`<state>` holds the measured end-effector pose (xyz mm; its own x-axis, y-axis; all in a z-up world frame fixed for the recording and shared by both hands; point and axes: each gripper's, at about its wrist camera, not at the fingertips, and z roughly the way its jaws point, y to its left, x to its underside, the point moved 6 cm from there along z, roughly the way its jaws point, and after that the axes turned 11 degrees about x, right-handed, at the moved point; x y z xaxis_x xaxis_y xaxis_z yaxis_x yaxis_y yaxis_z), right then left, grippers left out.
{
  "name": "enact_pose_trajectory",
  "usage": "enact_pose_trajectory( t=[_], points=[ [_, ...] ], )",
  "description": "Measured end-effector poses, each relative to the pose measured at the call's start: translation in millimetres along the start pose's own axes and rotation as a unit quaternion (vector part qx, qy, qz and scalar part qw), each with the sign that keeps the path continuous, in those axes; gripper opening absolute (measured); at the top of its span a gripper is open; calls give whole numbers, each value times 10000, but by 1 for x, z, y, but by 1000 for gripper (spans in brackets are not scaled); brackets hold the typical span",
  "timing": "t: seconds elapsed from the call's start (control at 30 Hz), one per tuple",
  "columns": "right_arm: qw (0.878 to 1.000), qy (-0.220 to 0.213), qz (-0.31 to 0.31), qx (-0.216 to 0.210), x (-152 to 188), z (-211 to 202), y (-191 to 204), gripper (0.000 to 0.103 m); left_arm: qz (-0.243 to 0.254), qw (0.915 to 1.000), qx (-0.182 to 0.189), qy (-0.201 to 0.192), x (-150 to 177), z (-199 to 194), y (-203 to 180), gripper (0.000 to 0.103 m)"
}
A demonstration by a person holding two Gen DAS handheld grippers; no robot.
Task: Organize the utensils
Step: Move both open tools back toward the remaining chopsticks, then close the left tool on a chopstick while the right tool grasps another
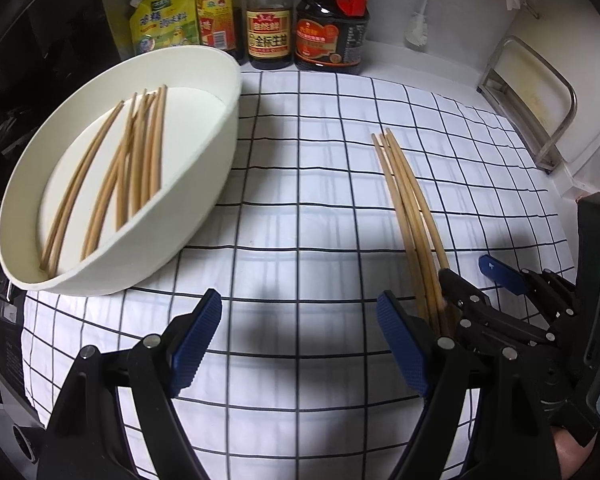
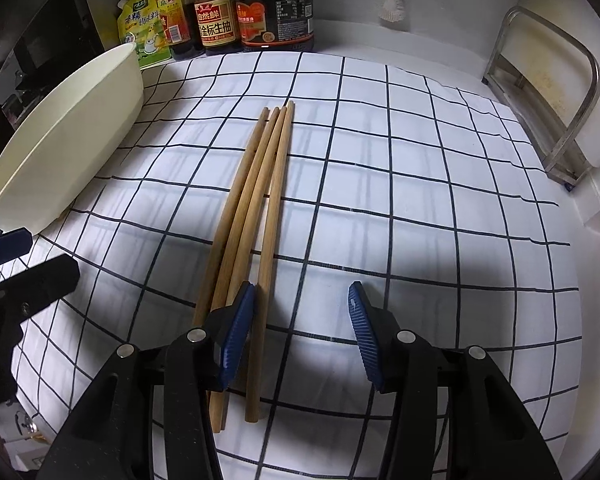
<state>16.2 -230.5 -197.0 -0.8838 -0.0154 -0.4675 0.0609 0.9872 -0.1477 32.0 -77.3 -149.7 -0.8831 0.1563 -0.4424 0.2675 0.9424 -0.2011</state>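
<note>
While both jaws gape empty, loose chopsticks (image 2: 256, 216) lengthwise toward the bottles (image 2: 236, 20).

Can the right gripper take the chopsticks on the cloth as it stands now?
Probably yes, but only one. The right gripper is open and low over the near ends of the four chopsticks. One lies between its jaws; the others lie under or outside its left jaw. Nothing else blocks them.

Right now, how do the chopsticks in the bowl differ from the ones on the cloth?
The chopsticks in the bowl lie fanned loosely inside the white bowl; the chopsticks on the cloth lie bunched on the checked cloth. The bowl holds more; the cloth has four. Both sets are plain wood.
</note>
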Motion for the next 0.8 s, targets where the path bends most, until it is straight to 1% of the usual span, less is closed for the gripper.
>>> enact_pose_trajectory(
  t=[0.4,0.57,0.7,0.8],
  points=[
    [9996,-80,223,135,2,5,-34,47,77,9998,122,105,1,20,-21,78],
    [9992,-103,306,250,3,8,-56,47,91,9997,149,143,1,30,-28,78],
    [9990,-129,393,181,4,10,-76,47,95,9996,186,192,1,37,-33,78],
    [9992,-207,337,109,4,7,-79,48,61,9996,183,215,1,42,-36,78]
  ],
)
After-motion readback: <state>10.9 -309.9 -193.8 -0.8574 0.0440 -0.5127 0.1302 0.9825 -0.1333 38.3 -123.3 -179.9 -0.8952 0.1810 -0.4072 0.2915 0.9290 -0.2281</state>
